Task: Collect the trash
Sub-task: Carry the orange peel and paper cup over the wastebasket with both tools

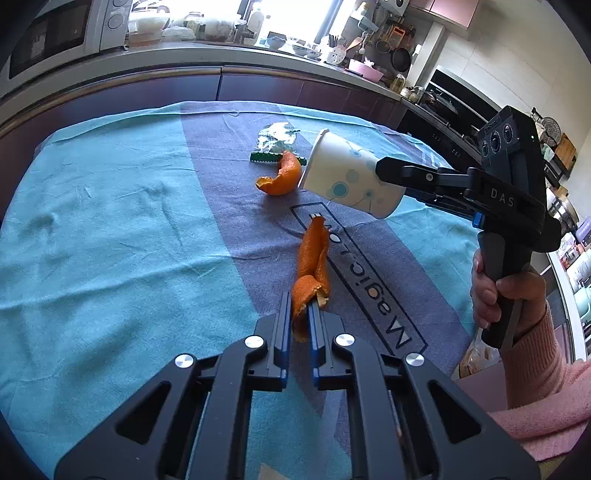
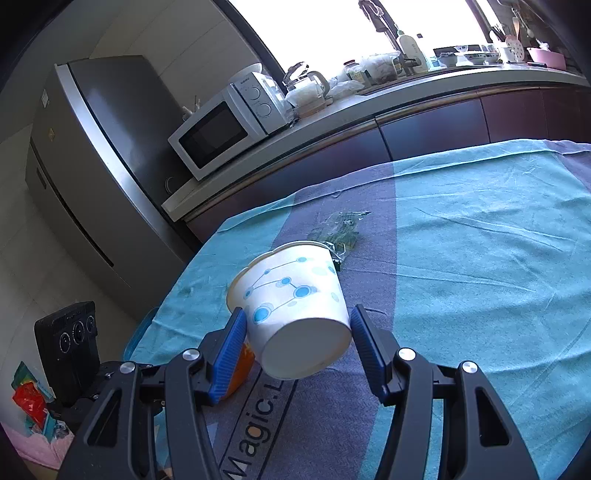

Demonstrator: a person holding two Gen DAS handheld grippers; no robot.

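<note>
While my left gripper (image 1: 299,306) is clamped on 1 long orange peel (image 1: 312,266), my right gripper (image 2: 297,347) squeezes the paper cup (image 2: 295,306) on its side, up off the tablecloth (image 1: 110,221). I think the job is about half done. 1 curled peel (image 1: 280,175) and 1 shiny wrapper (image 1: 277,138) lie by the cup's mouth. Nothing looks to be in the cup yet.

A big window (image 2: 424,22) lets in bright light. A white microwave (image 2: 221,133) sits on the counter (image 2: 369,107) beside a grey fridge (image 2: 96,166).
</note>
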